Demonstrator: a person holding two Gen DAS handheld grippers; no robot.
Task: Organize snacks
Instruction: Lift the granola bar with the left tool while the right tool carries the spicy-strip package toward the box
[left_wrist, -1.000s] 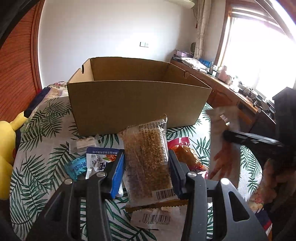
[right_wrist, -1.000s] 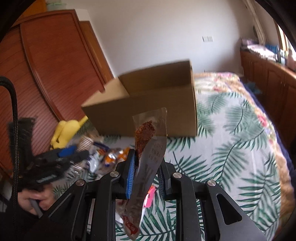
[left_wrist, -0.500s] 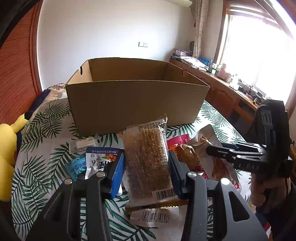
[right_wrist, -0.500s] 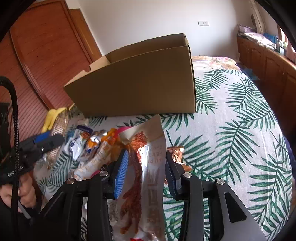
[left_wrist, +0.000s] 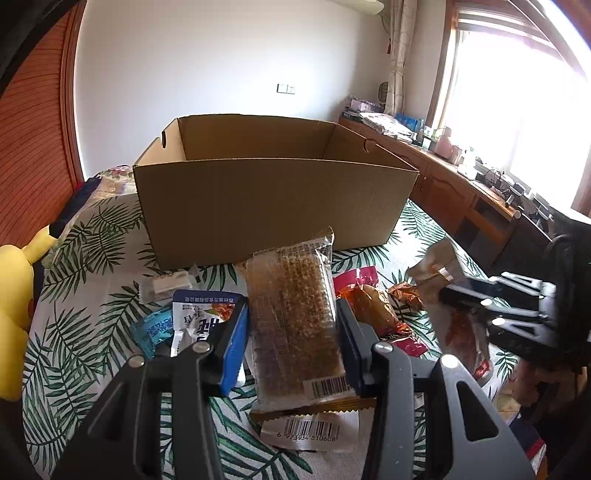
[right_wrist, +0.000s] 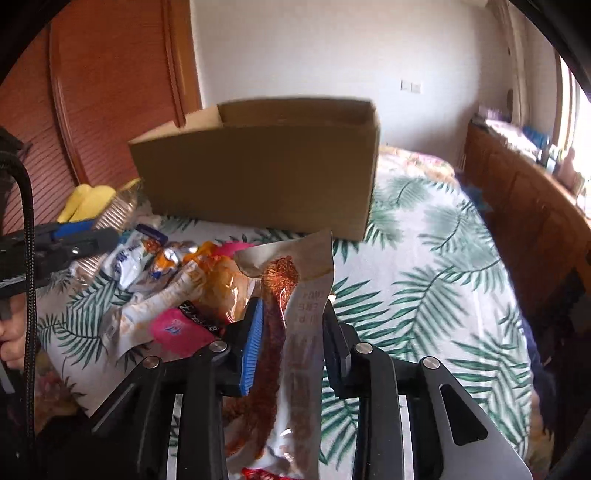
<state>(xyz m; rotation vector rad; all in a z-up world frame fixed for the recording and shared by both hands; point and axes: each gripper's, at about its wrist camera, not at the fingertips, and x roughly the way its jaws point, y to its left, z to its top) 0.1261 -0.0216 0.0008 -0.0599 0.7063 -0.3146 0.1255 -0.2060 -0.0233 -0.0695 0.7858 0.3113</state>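
Here the open cardboard box (left_wrist: 273, 206) shows only bare inner walls.

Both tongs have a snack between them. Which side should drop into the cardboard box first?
Left, probably. The left tongs grip the grain bar squarely facing the cardboard box. The right tongs hold the spicy strip packet further right, behind that box's corner.

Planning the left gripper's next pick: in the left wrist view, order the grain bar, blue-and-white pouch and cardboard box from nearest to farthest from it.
1. Grain bar: between the left gripper's fingers.
2. Blue-and-white pouch: just outside its left finger.
3. Cardboard box: behind the snacks, farthest.
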